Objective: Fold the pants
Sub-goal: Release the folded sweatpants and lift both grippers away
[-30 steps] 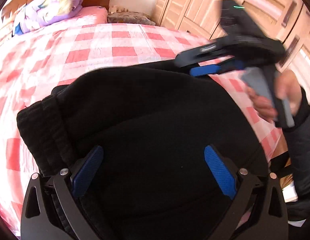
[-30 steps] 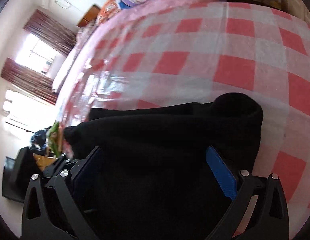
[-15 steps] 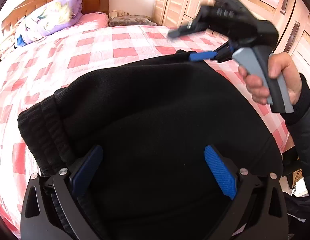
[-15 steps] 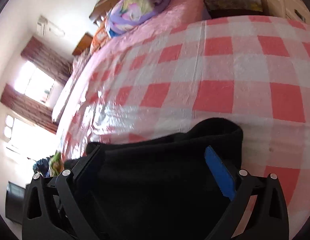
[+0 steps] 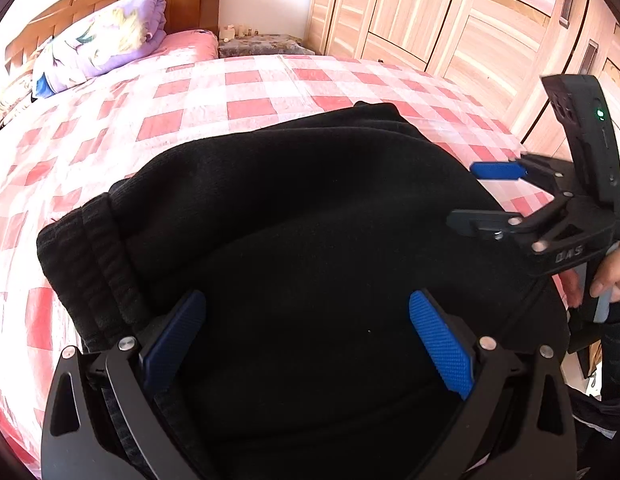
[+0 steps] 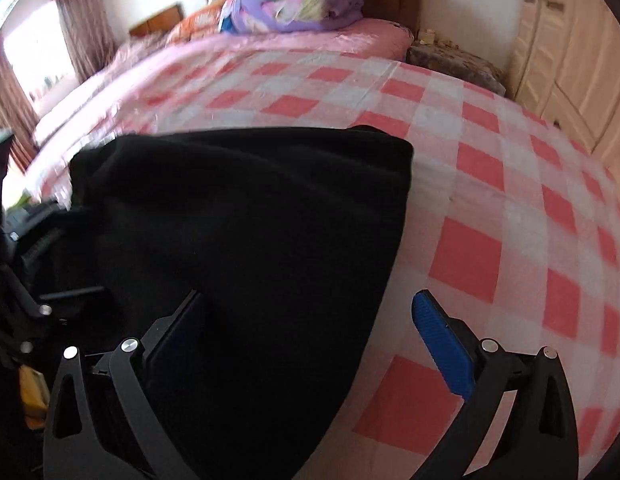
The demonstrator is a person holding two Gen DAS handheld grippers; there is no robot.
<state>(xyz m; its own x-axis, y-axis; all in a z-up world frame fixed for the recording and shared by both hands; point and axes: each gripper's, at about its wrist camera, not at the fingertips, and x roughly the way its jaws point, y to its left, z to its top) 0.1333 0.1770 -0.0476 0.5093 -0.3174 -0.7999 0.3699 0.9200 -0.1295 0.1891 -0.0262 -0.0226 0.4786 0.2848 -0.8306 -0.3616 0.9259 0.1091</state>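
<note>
Right tool (image 5: 489,196) swung off the far hem and dropped beside the black pants (image 5: 310,240), fingers spread, gripping nothing. Left tool (image 5: 306,344) also sat apart over the folded stack near the bed's (image 5: 250,84) front edge. Best next: press flat, square the waistband (image 5: 90,264).

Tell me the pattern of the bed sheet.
Red-and-white checks on the bed sheet; right wrist view.

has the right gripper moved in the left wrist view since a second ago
Yes. The right gripper has swung right and down against the wardrobe, clear of the pants.
</note>
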